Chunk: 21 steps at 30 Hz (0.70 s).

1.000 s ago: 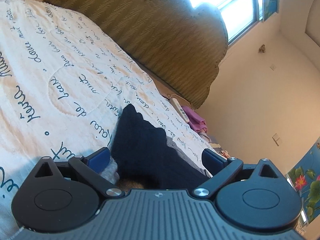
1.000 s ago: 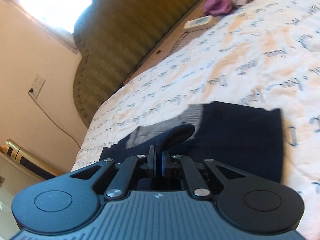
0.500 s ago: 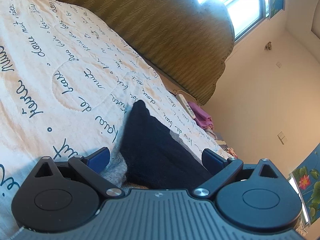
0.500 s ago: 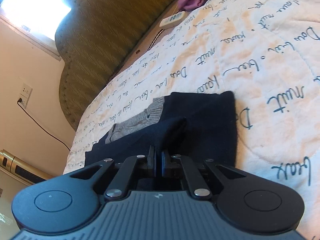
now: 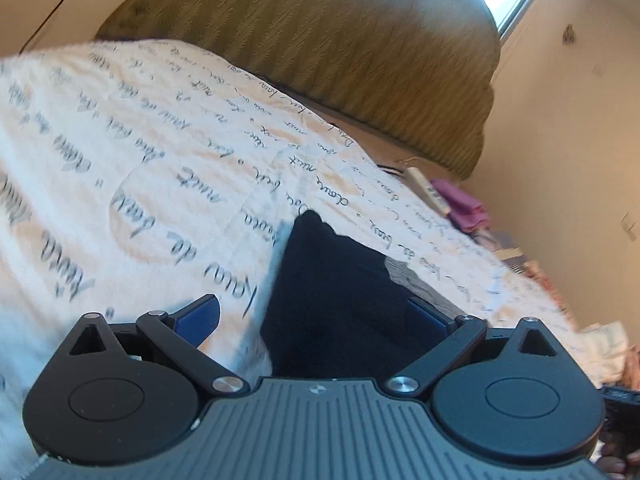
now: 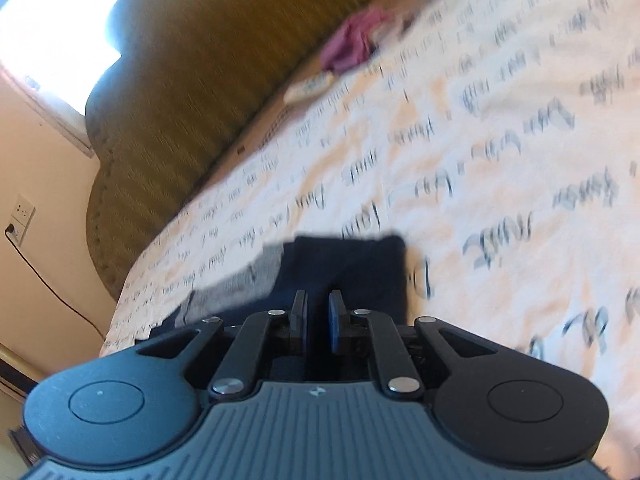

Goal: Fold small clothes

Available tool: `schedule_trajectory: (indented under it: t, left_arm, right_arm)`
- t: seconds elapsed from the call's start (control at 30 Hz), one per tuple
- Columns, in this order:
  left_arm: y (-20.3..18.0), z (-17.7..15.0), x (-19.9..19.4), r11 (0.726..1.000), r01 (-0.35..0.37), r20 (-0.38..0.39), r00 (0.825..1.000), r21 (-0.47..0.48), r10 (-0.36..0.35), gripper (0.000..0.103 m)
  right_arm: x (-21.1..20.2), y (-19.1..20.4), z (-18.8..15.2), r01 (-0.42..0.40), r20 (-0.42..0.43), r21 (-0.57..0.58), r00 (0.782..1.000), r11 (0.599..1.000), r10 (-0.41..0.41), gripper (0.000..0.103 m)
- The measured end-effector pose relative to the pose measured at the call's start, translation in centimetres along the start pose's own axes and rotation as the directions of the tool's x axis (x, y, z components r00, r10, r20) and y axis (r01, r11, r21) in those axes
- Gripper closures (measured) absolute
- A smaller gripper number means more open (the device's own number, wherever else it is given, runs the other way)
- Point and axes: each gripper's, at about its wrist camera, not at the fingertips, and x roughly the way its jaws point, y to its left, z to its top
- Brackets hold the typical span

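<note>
A small dark navy garment [image 5: 340,292] with a grey knit part [image 5: 416,280] lies folded on the white script-printed quilt [image 5: 140,168]. My left gripper [image 5: 316,316] is open, its blue fingers [image 5: 200,314] spread on either side of the garment's near end. In the right wrist view the same garment [image 6: 360,264] lies flat just ahead of my right gripper [image 6: 318,316], with its grey part [image 6: 248,280] to the left. The right jaws stand slightly apart with nothing between them.
An olive padded headboard [image 5: 340,40] runs behind the bed. A white remote [image 6: 308,88] and a purple cloth [image 6: 352,44] lie near the bed's far edge. A wall socket with a cable [image 6: 20,216] is at left.
My right gripper has opened a little and let go of the navy fold, which now lies flat. Both grippers have pulled back; the views are blurred by motion.
</note>
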Motion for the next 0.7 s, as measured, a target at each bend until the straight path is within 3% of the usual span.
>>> schedule_trajectory:
  t: [0.1,0.2,0.27,0.33,0.4,0.47,0.6,0.7]
  left_arm:
    - [-2.8,1.4,2.2,0.995,-0.01,-0.01,1.0,0.099,0.011,0.004]
    - [-6.6,1.6,5.0,0.969,0.012,-0.036,0.999,0.248,-0.003,0.004]
    - [-8.6,1.5,7.9,0.948,0.025,-0.114,0.993,0.318,0.012,0.004]
    - [-9.7,1.0,11.4,0.927,0.004,-0.218,0.972,0.376,0.085,0.007]
    - [-10.2,-0.2,12.6,0.882,-0.028,-0.173,0.977,0.47,0.123,0.0]
    - [-10.0,-1.2,12.7,0.851,-0.029,-0.141,0.983,0.524,0.12,0.001]
    - [-9.3,-1.6,12.5,0.853,-0.03,-0.111,0.988,0.522,0.103,0.0]
    - [-9.4,-1.8,11.3,0.845,-0.061,-0.078,0.99,0.531,0.12,0.003]
  right_arm:
    - [1.9,1.8,1.2,0.02,-0.04,-0.079,0.999,0.997,-0.024,0.091]
    - [5.1,3.8,1.9,-0.017,-0.105,-0.103,0.994,0.995,0.007,0.091]
    - [7.6,5.4,2.2,-0.037,-0.145,-0.133,0.989,0.99,0.017,0.091]
    - [10.0,6.5,2.1,0.009,-0.175,-0.188,0.984,0.982,-0.043,0.084]
    - [12.2,6.3,1.8,0.1,-0.217,-0.219,0.965,0.971,-0.149,0.079]
    - [12.2,5.4,1.5,0.065,-0.184,-0.201,0.977,0.977,-0.103,0.078]
    - [11.5,3.3,1.0,-0.014,-0.157,-0.138,0.988,0.99,-0.008,0.079]
    - [10.3,4.2,0.6,0.058,-0.093,-0.155,0.993,0.986,-0.073,0.078]
